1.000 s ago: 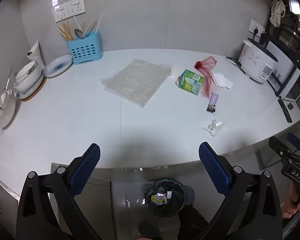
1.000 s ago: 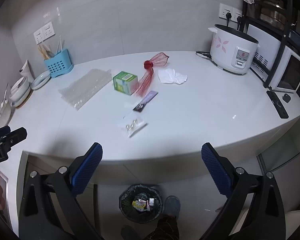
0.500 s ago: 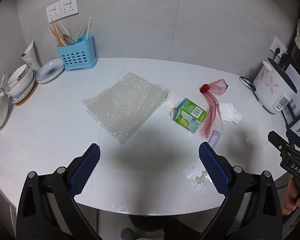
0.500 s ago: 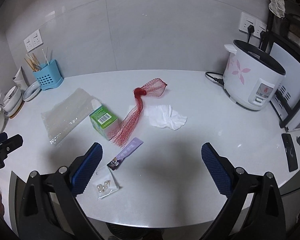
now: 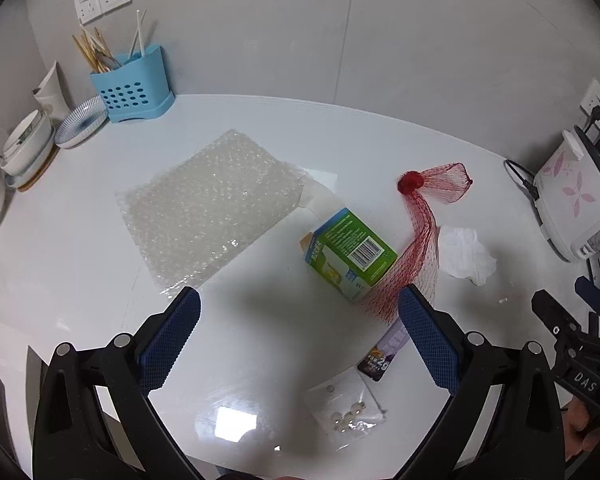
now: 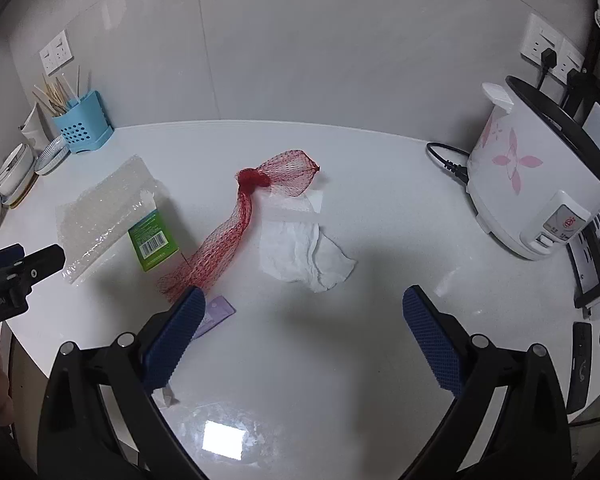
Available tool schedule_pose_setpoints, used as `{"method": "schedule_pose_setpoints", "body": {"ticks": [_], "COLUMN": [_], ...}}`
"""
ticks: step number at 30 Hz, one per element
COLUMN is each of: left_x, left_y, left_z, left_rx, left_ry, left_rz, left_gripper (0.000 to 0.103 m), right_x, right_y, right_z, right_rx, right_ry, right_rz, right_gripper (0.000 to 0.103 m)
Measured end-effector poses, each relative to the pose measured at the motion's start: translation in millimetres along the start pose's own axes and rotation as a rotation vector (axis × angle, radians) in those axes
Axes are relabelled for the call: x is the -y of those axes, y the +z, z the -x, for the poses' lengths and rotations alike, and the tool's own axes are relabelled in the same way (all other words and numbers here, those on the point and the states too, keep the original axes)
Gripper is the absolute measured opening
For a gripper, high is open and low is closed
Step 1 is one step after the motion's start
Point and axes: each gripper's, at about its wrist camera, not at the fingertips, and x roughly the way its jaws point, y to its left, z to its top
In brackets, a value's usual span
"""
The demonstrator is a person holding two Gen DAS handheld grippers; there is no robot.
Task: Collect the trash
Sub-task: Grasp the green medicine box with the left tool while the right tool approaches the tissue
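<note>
Trash lies scattered on the white counter (image 5: 80, 280). A sheet of bubble wrap (image 5: 212, 204) lies left of a green carton (image 5: 348, 254) on its side. A red net bag (image 5: 424, 216) trails past the carton, beside a crumpled white tissue (image 5: 466, 256). Nearer me lie a purple wrapper (image 5: 384, 352) and a clear packet of beads (image 5: 348, 412). My left gripper (image 5: 300, 336) hangs open above the counter, empty. My right gripper (image 6: 300, 332) is open too, just short of the tissue (image 6: 304, 256) and the net bag (image 6: 236, 220); its left finger covers part of the purple wrapper (image 6: 216, 316).
A blue utensil holder (image 5: 132, 88), bowls (image 5: 28, 148) and a plate (image 5: 82, 126) stand at the back left. A white rice cooker (image 6: 540, 184) with its cord sits at the right, a black rack (image 6: 596, 264) and a remote (image 6: 580, 364) beyond it.
Both grippers have risen from below the counter edge and moved in over it. The trash bin on the floor has dropped out of view. The trash looks much nearer.
</note>
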Motion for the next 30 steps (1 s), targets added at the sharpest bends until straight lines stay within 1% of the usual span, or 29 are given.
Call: {"method": "schedule_pose_setpoints", "body": {"ticks": [3,7,12,16,24,30], "left_x": [10.1,19.4,30.3,35.2,38.3,33.9], "left_y": [5.8,16.1,30.1,38.2,42.2,41.2], "left_z": [-17.0,-41.8,-70.7,-92.2,-123.6,-143.5], "left_rx": [-0.028,-0.081,-0.127,-0.163,-0.221,-0.258], "left_ry": [0.014,0.033,0.075,0.085,0.143,0.165], "left_rz": [0.033,0.105,0.155,0.189,0.218,0.243], "left_gripper": [0.097,0.097,0.097,0.097,0.097,0.097], "right_x": [4.4,9.7,19.0,25.7,30.5,25.7], "right_y": [2.4,5.4,9.0,11.8,16.4,22.2], "right_z": [-15.0,-28.8,-42.7,-52.5,-71.9,-87.4], "right_rx": [-0.026,-0.045,-0.061,-0.073,-0.108,-0.143], "right_ry": [0.009,0.019,0.022,0.022,0.021,0.029], "right_rz": [0.011,0.023,0.032,0.036,0.05,0.05], "right_gripper": [0.095,0.095,0.095,0.095,0.095,0.095]}}
